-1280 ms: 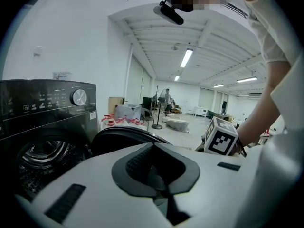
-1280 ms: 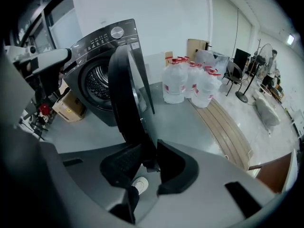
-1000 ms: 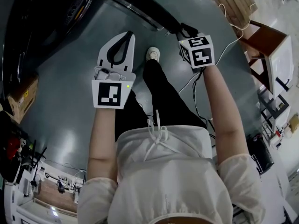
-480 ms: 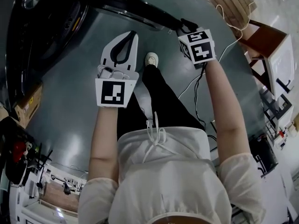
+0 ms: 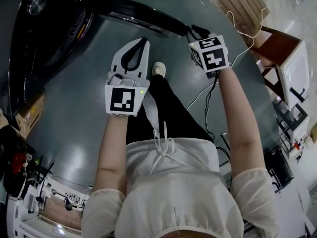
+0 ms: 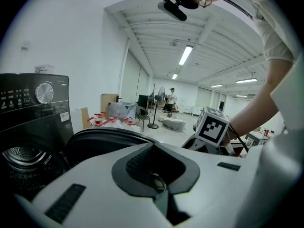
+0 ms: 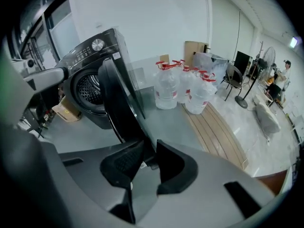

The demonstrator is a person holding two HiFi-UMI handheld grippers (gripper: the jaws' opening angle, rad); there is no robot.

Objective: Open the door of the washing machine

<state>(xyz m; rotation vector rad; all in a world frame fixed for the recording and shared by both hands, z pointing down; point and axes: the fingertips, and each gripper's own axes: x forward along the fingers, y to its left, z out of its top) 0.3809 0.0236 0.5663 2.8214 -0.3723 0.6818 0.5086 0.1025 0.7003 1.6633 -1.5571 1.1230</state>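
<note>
The right hand-held gripper is closed narrow on the free edge of the washing machine's door. The right gripper view shows that dark rim running up from between its jaws, with the pads pressed on either side of it. The left hand-held gripper has its jaws together on nothing and hangs over the bare floor, apart from the door. The black front-loading washing machine stands at the upper left of the head view. Its door already stands well away from the drum opening, so the task looks largely done and what remains is to swing the door the rest of the way. To do that well, the grip should stay on the rim and follow the arc round the hinge; a straight pull would likely twist the rim out of the pads. The wrist should turn with the door so the pads stay flat on it, and the pull should ease off as the hinge nears its stop. The left gripper and the person's shoe are best kept out of the door's path, and the cables on the floor could snag a step back. No writing can be read: the print around the machine's dial is too small, the gripper cubes bear only square markers, and the labels on the water bottles are illegible.
</note>
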